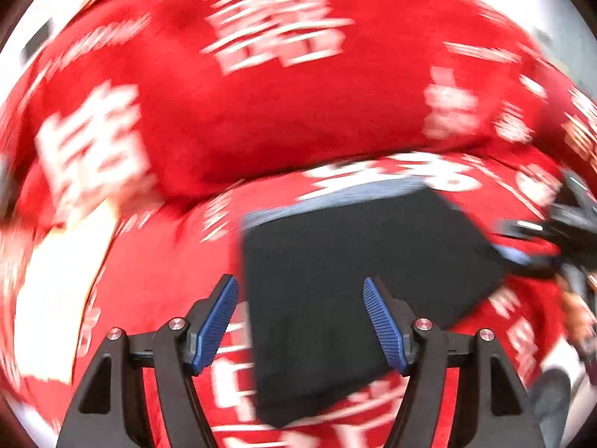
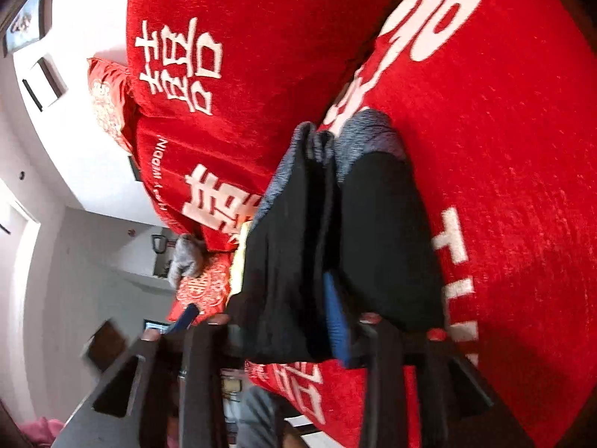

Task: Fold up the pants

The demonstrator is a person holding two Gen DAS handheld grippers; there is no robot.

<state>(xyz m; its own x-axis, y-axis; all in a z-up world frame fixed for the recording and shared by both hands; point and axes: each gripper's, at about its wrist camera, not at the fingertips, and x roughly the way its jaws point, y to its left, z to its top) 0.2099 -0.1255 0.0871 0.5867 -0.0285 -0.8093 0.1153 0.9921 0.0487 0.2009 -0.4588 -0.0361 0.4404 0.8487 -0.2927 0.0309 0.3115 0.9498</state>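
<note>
Black fabric with a grey-blue waistband, the pants (image 1: 358,283) lie as a compact folded rectangle on the red sofa cover (image 1: 261,119), on the seat just in front of the back cushion (image 1: 283,74). The left tool (image 1: 300,323) hangs above the near edge of the pants with its blue pads (image 1: 218,326) spread apart and gripping nothing. The right tool (image 2: 298,321) is at the right edge of the garment; in the right wrist view one blue pad (image 2: 335,321) lies against bunched black layers, and the tool appears clamped on the pants, though the second pad is partly hidden behind cloth. The left wrist view is motion-blurred, so edge detail is uncertain. Judged from the shape, the fold is nearly complete and the step in hand is the final fold or tidying. To do it well: keep all layers of the held edge captured together, carry them across low to the seat so the stack below does not drag, and align the edge with the waistband. Use the free left tool to pin the near layers flat. Release only once the cloth rests without tension; soft knit will slump if dropped early.
</note>
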